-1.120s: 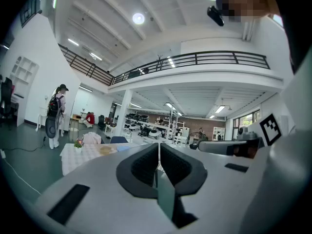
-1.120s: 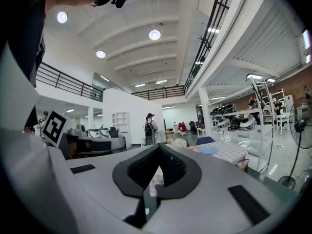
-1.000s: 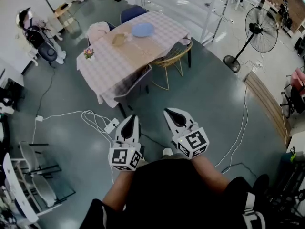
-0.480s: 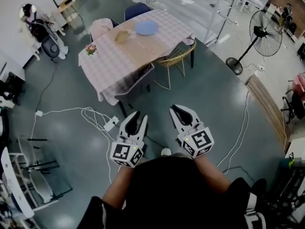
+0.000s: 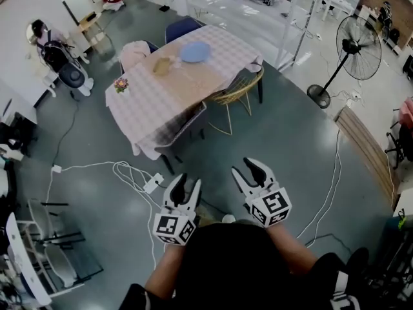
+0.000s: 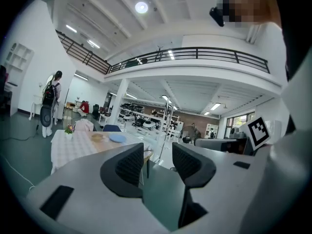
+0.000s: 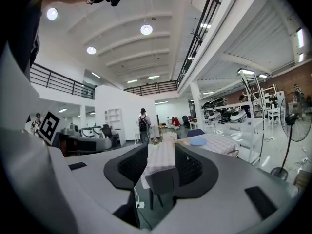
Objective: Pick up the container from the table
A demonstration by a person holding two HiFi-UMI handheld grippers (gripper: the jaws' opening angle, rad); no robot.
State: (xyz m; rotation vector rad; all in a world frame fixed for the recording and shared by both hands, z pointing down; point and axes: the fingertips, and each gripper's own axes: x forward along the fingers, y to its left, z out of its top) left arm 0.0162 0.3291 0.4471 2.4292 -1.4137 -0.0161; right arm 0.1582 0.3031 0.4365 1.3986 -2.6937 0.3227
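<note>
Far across the floor stands a table (image 5: 151,102) under a checked cloth. On it lie a small tan container (image 5: 161,64), a blue plate (image 5: 194,51) and a flower pot (image 5: 120,84). My left gripper (image 5: 186,183) and right gripper (image 5: 248,168) hover side by side over the floor, well short of the table and pointing towards it. Both sets of jaws are opening, with nothing between them. In the left gripper view the gripper (image 6: 158,162) frames the distant container (image 6: 97,137) and plate (image 6: 117,138). In the right gripper view the gripper (image 7: 161,165) frames the table (image 7: 163,156).
A grey chair (image 5: 184,124) and a wicker chair (image 5: 235,92) stand on the table's near side, and a blue chair (image 5: 181,26) beyond it. White cables and a power strip (image 5: 152,183) lie on the floor by my left gripper. A standing fan (image 5: 352,44) is at the right.
Both grippers' jaws have gone from shut to wide apart. Both hands have dropped lower and drawn a little closer to the body.
</note>
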